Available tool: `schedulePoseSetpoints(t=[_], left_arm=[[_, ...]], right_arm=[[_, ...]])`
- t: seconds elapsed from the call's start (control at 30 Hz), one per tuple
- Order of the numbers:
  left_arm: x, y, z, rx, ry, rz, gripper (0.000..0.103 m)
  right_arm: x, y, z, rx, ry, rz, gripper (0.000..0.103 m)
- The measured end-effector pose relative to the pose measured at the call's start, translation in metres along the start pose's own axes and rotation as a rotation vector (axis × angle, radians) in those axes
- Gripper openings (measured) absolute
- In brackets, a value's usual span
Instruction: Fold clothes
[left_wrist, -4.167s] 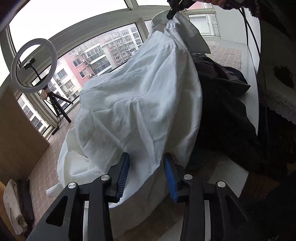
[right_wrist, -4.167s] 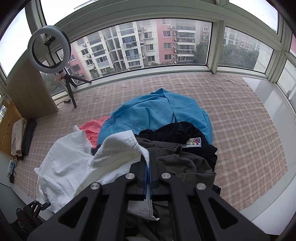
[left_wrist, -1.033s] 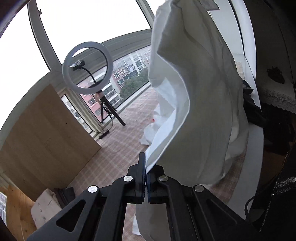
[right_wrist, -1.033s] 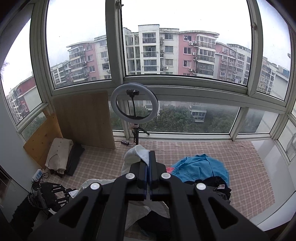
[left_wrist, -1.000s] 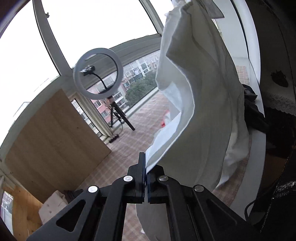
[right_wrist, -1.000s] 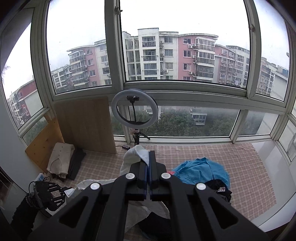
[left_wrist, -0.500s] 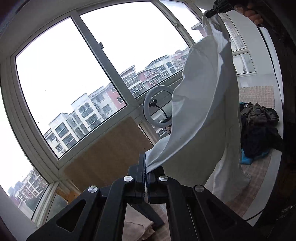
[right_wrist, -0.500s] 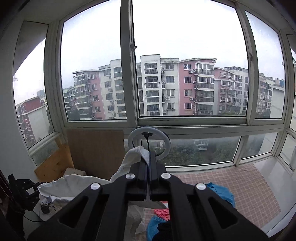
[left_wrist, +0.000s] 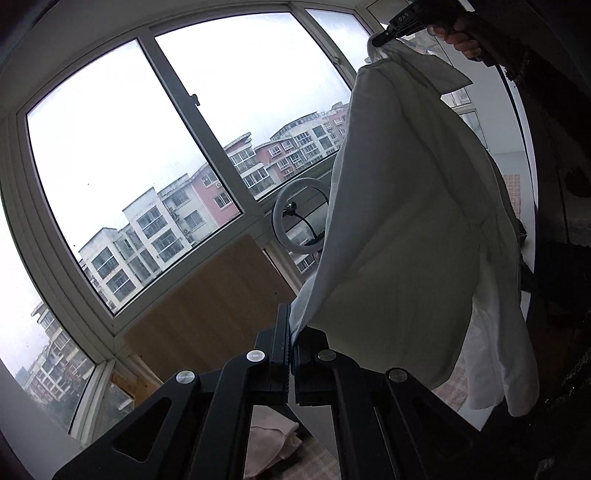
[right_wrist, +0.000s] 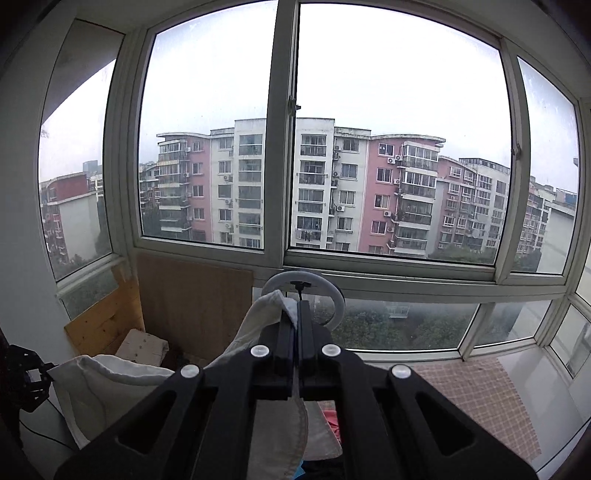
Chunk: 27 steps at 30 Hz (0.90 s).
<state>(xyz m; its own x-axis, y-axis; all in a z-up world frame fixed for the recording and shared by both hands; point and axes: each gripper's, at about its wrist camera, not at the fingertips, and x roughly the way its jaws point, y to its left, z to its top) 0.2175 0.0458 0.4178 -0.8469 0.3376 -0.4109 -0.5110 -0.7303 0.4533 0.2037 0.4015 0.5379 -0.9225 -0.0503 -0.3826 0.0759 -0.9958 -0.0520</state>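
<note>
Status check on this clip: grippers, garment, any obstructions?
Left gripper shut on white shirt. Right gripper shut on it too. Shirt hanging in the air. Nothing obstructing.

The white shirt (left_wrist: 413, 236) I hold aloft hides half the ring light (left_wrist: 295, 221) and most of the checked floor mat (left_wrist: 452, 380) behind it in my left view. My right hand (left_wrist: 461, 37) is cut off by the top edge. In my right view, my hand-held gripper (right_wrist: 294, 325) covers the ring light's stand, and the clothes pile (right_wrist: 330, 417) below it is mostly hidden.
</note>
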Motion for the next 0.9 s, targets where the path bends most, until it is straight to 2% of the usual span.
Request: schedulePoseSetpoints(t=[0.13,0.23,0.3,0.37,0.43,0.5,0.57,0.7,0.77,0.83,0.9], left_arm=[[0.101,0.01,-0.028,-0.06,0.186,-0.037,0.001],[0.199,0.019,-0.046,-0.12,0.317,-0.066,0.001],[0.275,0.018,-0.061,-0.166,0.425,-0.056,0.004],[0.344,0.015,-0.08,-0.195,0.521,-0.046,0.001],[0.376,0.011,-0.092,-0.244,0.539,-0.064,0.002],[0.384,0.007,-0.097,-0.256,0.537,-0.062,0.002],[0.37,0.007,-0.106,-0.261,0.544,-0.053,0.005],[0.341,0.021,-0.113,-0.284,0.584,-0.039,0.005],[0.32,0.024,-0.122,-0.306,0.587,-0.037,0.007],[0.296,0.024,-0.135,-0.355,0.588,-0.058,0.023],[0.275,0.015,-0.152,-0.388,0.592,-0.077,0.027]], right_arm=[[0.152,-0.018,-0.021,-0.011,0.162,0.001,0.001],[0.28,-0.031,-0.035,-0.038,0.254,-0.078,0.001],[0.351,-0.036,-0.063,-0.037,0.36,-0.098,0.001],[0.418,-0.042,-0.097,-0.011,0.493,-0.094,0.001],[0.476,-0.047,-0.131,0.016,0.614,-0.077,0.001],[0.49,-0.049,-0.164,0.013,0.677,-0.043,0.002],[0.492,-0.052,-0.182,0.007,0.702,-0.032,0.005],[0.471,-0.072,-0.186,0.079,0.67,0.001,0.006],[0.45,-0.077,-0.187,0.129,0.642,0.06,0.006],[0.429,-0.073,-0.188,0.179,0.63,0.144,0.006],[0.402,-0.06,-0.193,0.188,0.611,0.187,0.009]])
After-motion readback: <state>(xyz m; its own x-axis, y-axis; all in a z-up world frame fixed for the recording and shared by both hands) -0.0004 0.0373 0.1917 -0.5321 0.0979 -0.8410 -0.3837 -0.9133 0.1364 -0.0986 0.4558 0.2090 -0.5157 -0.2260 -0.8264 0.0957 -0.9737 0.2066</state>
